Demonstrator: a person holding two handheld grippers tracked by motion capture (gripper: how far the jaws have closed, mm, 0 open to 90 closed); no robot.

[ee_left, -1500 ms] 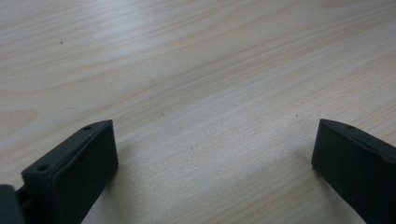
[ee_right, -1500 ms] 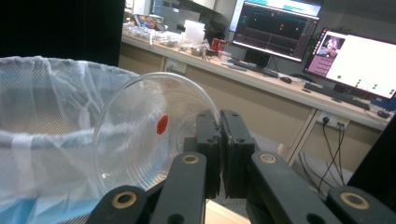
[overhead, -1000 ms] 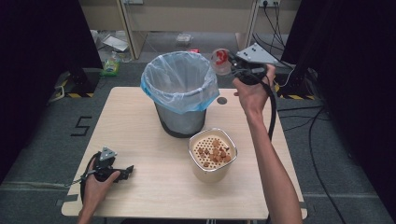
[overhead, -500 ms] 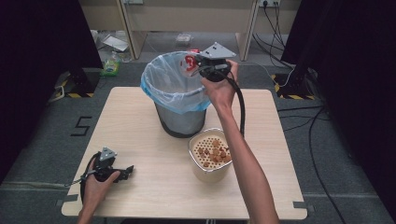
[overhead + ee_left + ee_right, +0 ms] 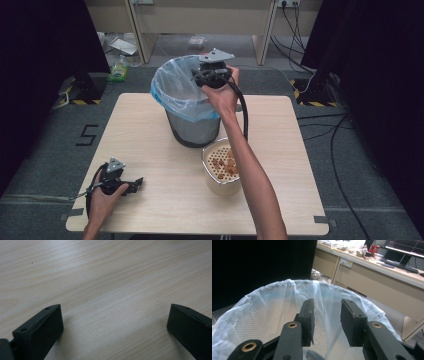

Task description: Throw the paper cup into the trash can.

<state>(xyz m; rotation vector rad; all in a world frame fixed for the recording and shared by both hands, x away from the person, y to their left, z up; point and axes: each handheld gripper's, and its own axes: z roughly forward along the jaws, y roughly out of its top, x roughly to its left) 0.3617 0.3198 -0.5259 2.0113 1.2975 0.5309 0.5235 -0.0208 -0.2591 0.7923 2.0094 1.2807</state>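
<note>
The right claw (image 5: 327, 322) hangs directly over the lined mesh waste bin (image 5: 192, 127), jaws parted, pinching nothing. The left claw (image 5: 132, 184), spread wide, rests far off on the surface (image 5: 150, 125).

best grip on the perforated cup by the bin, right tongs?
Judging by its pose, take the cup by its rim wall from straight above: it stands upright, open top. One jaw inside, one outside, on the side away from the bin, which crowds the far edge.
</note>
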